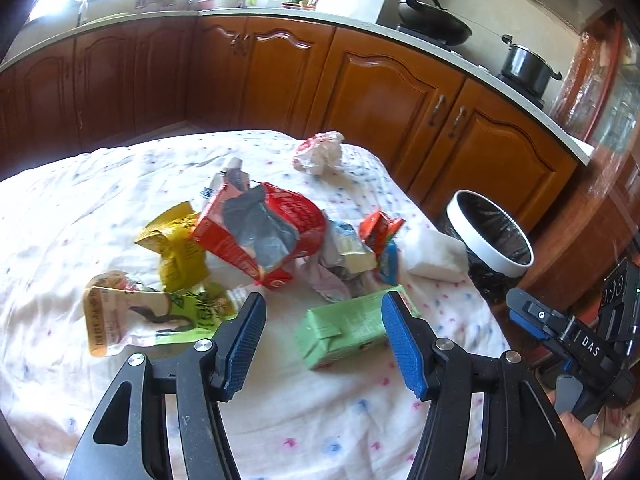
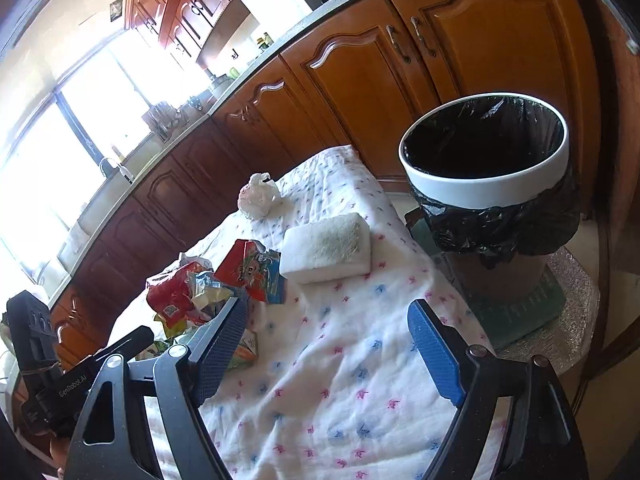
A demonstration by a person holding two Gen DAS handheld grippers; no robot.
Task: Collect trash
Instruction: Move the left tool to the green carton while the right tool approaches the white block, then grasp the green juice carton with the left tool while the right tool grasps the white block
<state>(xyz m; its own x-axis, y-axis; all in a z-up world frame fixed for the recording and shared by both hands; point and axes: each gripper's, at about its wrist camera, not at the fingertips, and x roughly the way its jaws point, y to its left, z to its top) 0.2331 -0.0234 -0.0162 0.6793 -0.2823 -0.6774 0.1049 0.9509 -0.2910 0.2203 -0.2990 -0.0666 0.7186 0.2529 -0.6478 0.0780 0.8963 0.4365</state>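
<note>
A pile of trash lies on the cloth-covered table (image 1: 60,220): a red foil bag (image 1: 260,232), a yellow wrapper (image 1: 176,248), a flattened pouch (image 1: 132,312), a small red and blue carton (image 1: 384,240) and a green carton (image 1: 344,332). My left gripper (image 1: 322,344) is open and empty, its right finger beside the green carton. A white sponge (image 2: 326,248) and a crumpled white bag (image 2: 258,196) lie farther off. The white bin (image 2: 484,184) with a black liner stands past the table's edge. My right gripper (image 2: 332,356) is open and empty above bare cloth.
Wooden kitchen cabinets (image 1: 360,92) run behind the table, with a wok (image 1: 436,20) and a pot (image 1: 524,66) on the counter. The bin stands on a green mat (image 2: 520,308). The right gripper's body (image 1: 576,344) shows at the left wrist view's right edge.
</note>
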